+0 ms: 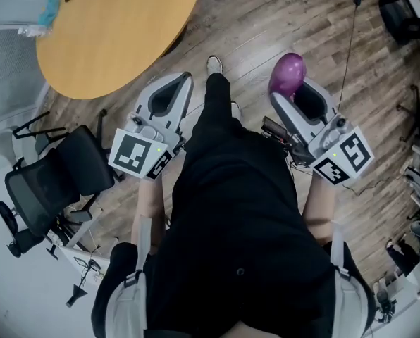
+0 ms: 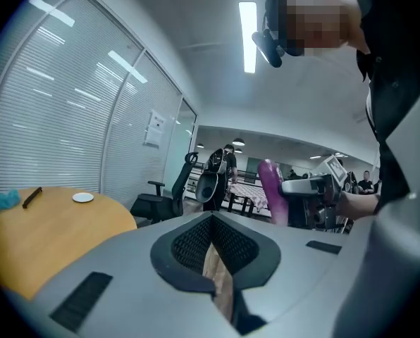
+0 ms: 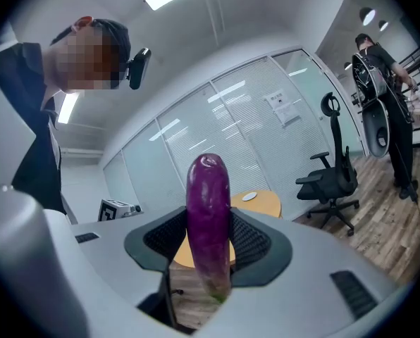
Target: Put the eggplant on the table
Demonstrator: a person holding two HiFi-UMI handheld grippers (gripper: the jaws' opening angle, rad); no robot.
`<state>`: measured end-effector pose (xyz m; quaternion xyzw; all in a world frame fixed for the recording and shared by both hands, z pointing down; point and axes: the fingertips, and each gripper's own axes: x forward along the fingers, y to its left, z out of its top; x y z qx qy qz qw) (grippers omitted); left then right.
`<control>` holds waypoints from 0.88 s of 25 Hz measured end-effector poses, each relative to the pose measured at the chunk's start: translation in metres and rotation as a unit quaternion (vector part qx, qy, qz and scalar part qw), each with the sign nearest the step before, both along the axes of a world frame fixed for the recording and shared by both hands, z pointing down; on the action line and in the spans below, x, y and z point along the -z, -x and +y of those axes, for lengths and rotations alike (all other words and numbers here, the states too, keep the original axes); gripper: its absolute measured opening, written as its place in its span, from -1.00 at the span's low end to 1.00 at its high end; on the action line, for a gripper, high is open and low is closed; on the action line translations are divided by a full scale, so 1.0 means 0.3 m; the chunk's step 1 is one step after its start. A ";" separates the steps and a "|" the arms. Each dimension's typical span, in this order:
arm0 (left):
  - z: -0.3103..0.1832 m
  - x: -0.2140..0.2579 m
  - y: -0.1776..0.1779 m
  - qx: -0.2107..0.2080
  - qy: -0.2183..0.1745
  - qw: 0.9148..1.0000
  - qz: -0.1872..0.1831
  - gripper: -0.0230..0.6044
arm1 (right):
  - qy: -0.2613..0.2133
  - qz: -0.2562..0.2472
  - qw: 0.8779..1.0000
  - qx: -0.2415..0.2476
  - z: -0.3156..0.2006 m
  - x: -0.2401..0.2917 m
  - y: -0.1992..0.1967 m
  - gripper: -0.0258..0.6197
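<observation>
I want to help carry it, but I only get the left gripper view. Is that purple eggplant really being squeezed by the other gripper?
Observer: Yes. In the right gripper view the eggplant stands upright between the pads of the right gripper, which press on both its sides.
Operator: Which end is up?
Observer: The rounded end. The greenish stem end hangs below the pads.
Operator: Is it over the table?
Observer: No. In the head view it is above the wooden floor. The round table lies ahead, to the person's left.
</observation>
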<state>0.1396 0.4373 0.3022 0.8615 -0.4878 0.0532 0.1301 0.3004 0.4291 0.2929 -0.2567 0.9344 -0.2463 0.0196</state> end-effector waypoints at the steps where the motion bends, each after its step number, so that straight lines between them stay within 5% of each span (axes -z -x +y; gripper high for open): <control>1: -0.028 -0.007 0.006 -0.003 0.000 1.000 0.004 -0.89 | -0.003 0.002 1.000 -0.003 -0.022 0.002 0.007 -0.31; 22: -0.749 0.095 0.249 -0.059 -0.040 0.997 0.026 -0.89 | -0.050 0.023 0.996 -0.069 -0.715 0.166 0.264 -0.31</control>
